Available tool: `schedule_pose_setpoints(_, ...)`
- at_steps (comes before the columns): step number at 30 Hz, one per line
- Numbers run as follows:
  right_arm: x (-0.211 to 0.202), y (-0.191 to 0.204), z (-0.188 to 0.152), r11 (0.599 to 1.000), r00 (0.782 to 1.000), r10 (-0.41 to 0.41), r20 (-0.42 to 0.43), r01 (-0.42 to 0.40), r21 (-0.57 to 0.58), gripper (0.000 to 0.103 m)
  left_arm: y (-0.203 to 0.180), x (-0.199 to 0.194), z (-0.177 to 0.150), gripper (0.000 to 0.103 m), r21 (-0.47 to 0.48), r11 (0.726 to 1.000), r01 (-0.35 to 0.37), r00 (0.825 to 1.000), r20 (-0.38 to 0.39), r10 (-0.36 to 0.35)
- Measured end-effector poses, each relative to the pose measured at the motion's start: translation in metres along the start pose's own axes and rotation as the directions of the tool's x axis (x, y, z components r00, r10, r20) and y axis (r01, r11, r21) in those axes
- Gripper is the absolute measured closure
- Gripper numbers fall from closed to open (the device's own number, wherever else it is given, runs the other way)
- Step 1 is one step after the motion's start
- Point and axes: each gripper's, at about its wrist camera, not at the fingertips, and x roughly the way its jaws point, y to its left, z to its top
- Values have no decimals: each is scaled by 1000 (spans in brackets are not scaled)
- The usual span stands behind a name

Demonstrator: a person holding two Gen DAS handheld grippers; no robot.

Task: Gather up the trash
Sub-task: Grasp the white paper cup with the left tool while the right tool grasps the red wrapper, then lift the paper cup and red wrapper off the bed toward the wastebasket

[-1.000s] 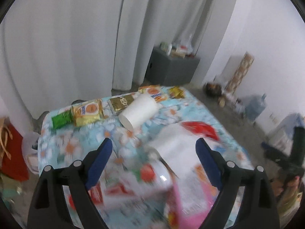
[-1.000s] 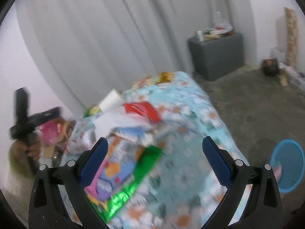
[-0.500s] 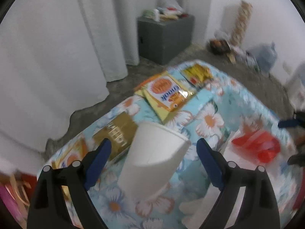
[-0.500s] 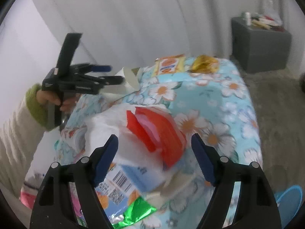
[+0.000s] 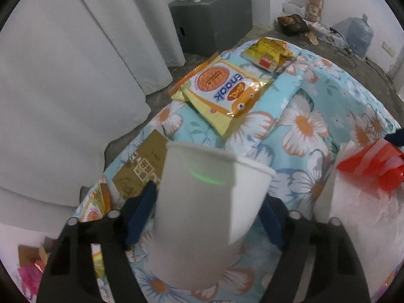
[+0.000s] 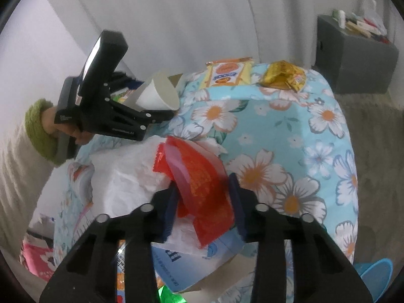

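A white paper cup lies on its side between the fingers of my left gripper, which is shut on its walls; it also shows in the right wrist view with the left gripper. My right gripper is shut on a red plastic wrapper lying on crumpled white paper. The red wrapper also shows at the right of the left wrist view.
A floral blue cloth covers the table. On it lie an orange-and-yellow snack packet, a yellow packet, a gold packet, and printed wrappers. A grey cabinet stands behind. A blue bowl sits on the floor.
My left gripper has moved forward and closed on the paper cup. My right gripper has moved onto the red wrapper and closed on it.
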Motion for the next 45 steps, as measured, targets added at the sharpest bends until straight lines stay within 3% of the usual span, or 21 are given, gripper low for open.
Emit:
schedule_pose_setpoints(7,-5,-11,-4,999,999,-31,26,31,26,93,6,-6,1,36,-33,999,2,1000,19,-1)
schedule_pose_setpoints(21,-50,-14,-13,997,988,-55,145,48,52,97,15,-66,0,37,-121,993,-1,989,145,19)
schedule_pose_setpoints(25,-67,-15,-20,996,981,-68,183,55,72,97,16,-86,-4,38,-209,976,54,986,166,-19)
schedule_pose_setpoints(36,-124,-20,-71,975,946,-143,291,85,204,97,-37,-169,-17,38,-169,977,131,948,309,-74)
schedule_pose_setpoints(45,-170,-36,-129,936,919,-201,340,79,342,97,-82,-215,-20,38,-132,967,217,920,360,-157)
